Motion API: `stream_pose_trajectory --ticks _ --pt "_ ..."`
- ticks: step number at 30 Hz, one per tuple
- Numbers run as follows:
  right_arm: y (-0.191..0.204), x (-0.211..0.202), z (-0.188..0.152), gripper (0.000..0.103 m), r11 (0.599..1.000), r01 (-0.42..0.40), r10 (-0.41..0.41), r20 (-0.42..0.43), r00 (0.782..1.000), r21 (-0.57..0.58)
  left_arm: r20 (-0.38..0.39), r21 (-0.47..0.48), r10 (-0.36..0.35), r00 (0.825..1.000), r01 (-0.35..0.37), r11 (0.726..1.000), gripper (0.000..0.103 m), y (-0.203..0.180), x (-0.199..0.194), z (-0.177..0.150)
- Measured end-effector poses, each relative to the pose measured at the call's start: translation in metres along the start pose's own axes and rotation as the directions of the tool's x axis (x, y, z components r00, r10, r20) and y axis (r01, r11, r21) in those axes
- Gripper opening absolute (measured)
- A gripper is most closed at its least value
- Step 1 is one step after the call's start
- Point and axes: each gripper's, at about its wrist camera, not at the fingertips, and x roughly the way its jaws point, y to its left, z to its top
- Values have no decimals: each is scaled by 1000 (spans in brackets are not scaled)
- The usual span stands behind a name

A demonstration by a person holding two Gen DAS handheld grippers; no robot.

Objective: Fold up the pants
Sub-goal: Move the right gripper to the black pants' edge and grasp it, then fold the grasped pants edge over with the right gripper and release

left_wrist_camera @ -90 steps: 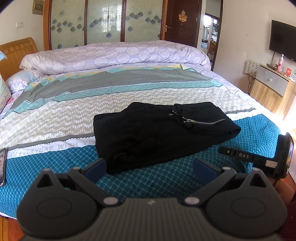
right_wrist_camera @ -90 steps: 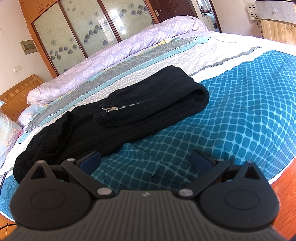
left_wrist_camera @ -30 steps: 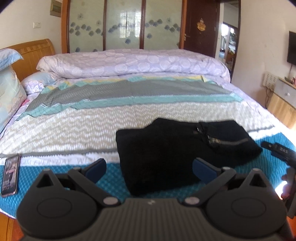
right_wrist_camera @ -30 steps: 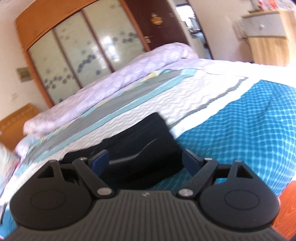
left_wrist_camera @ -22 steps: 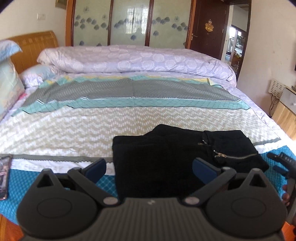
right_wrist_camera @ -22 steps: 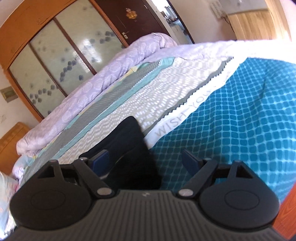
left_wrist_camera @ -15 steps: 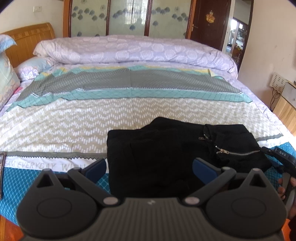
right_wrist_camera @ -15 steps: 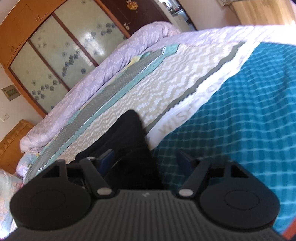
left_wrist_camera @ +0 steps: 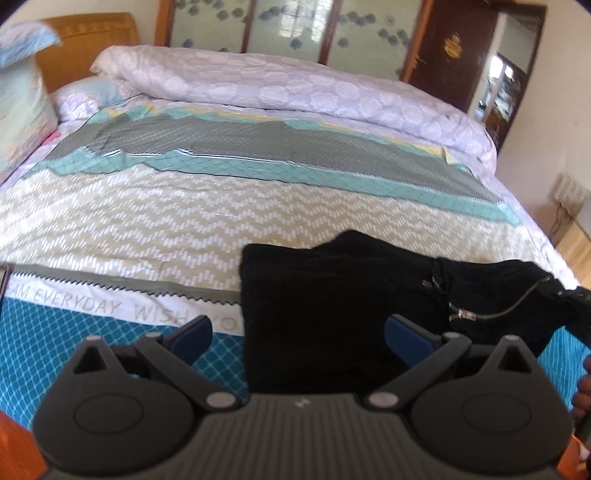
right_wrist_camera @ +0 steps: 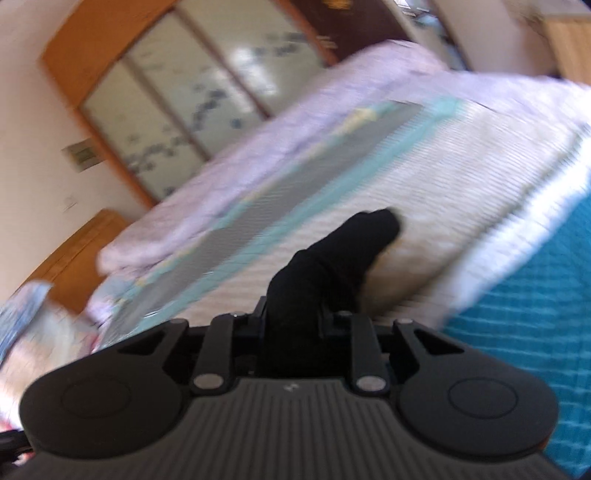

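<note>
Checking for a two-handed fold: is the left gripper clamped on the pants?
No, the left gripper has its jaws spread wide above the black pants.

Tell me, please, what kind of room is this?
Most likely a home bedroom: a large bed with a rolled lilac duvet, a wooden headboard, and a wardrobe with sliding glass doors behind it.

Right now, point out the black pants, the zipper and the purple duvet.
black pants [left_wrist_camera: 325, 295], left wrist view, flat folded middle
zipper [left_wrist_camera: 498, 314], left wrist view, silver teeth
purple duvet [left_wrist_camera: 295, 88], left wrist view, top of the roll
</note>
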Motion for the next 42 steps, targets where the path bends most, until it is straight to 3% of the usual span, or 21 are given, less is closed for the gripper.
stream_pose_trajectory --ticks 5,9,11,14,16,17,19,21,23,25,27,28,29,32,35,37,42 --pt "102 16 -16 25 966 -188 173 -94 980 -176 43 -92 27 999 -23 996 103 38 -12 -1" --pt "172 47 -63 25 898 -341 270 -263 926 -280 55 -169 70 996 -59 984 103 71 -21 -3" --pt "199 65 -98 27 857 -372 246 -350 904 -357 55 -197 89 995 -76 977 103 84 -24 -5" --pt "216 93 -151 47 775 -415 184 -458 870 -476 44 -213 107 993 -96 972 103 95 -24 -7" --pt "215 81 -155 52 749 -400 195 -401 895 -529 40 -218 103 994 -92 972 103 98 -23 -8" --pt "211 71 -147 63 749 -424 234 -397 888 -509 41 -216 98 994 -87 973 103 99 -23 -8" --pt "195 53 -126 68 772 -466 314 -377 871 -432 37 -202 89 995 -80 976 103 96 -19 -8" --pt "172 39 -104 68 816 -422 312 -314 897 -394 25 -195 66 997 -60 979 103 92 -11 -9" --pt "152 27 -91 68 870 -333 253 -248 935 -364 12 -197 30 999 -27 980 103 86 -2 -8" --pt "123 19 -78 66 916 -247 186 -213 959 -315 8 -201 -15 1000 16 980 103 77 5 -3" --pt "99 18 -74 43 950 -189 135 -219 966 -250 10 -190 -41 999 42 981 103 67 12 2" --pt "88 19 -71 36 963 -163 112 -232 966 -215 10 -178 -40 999 41 983 103 62 16 4" --pt "82 24 -73 27 972 -149 102 -243 965 -182 9 -160 -35 999 36 986 103 56 21 6" --pt "74 33 -88 25 978 -170 126 -299 946 -125 -35 -110 12 999 -16 994 103 45 39 3" --pt "82 60 -124 25 971 -195 102 -498 861 -139 -91 25 132 987 -130 991 103 34 58 -15" --pt "90 51 -137 27 957 -216 108 -458 883 -192 -84 32 141 986 -139 990 103 33 58 -27" --pt "84 41 -124 27 964 -236 162 -439 884 -119 -94 28 134 986 -132 991 103 36 50 -21"
